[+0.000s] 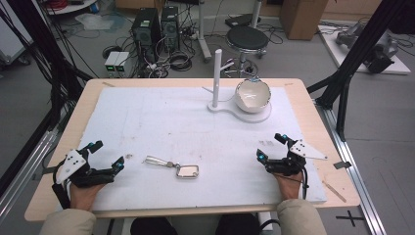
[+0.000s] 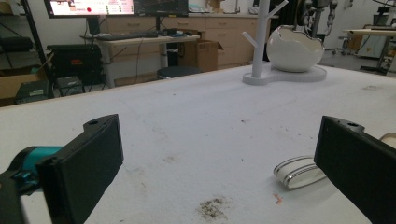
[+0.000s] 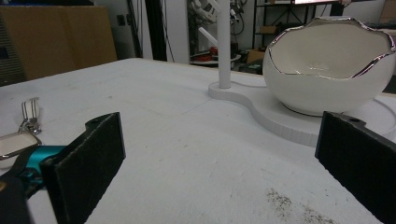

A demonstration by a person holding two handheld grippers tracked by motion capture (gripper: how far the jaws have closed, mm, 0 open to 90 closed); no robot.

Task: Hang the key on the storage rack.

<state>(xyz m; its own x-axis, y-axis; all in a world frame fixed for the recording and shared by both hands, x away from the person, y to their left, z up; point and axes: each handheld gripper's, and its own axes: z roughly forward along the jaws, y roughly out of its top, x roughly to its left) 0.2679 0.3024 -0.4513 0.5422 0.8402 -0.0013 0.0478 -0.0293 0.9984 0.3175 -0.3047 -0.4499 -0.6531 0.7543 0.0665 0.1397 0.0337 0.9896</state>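
Note:
A keyring [image 1: 171,166] lies flat on the white foam board [image 1: 161,117] near the front: a silver strap loop joined to a small rectangular metal tag [image 1: 187,171]. My left gripper [image 1: 106,155] rests open at the front left, a little left of the keyring, with nothing between its jaws. In the left gripper view [image 2: 222,144] the strap loop [image 2: 299,171] lies just beside the right jaw. My right gripper [image 1: 270,147] stands open at the front right, empty. Its own view [image 3: 219,144] has the tag [image 3: 11,144] at far left.
At the back right of the board stands a white stand: an upright branched post [image 1: 217,78] and an egg-shaped bowl with a silver rim [image 1: 253,95] on one flat base [image 1: 240,111]. Behind the table are a stool [image 1: 247,38] and computer towers [image 1: 147,29]. Black frame struts [image 1: 352,58] rise at right.

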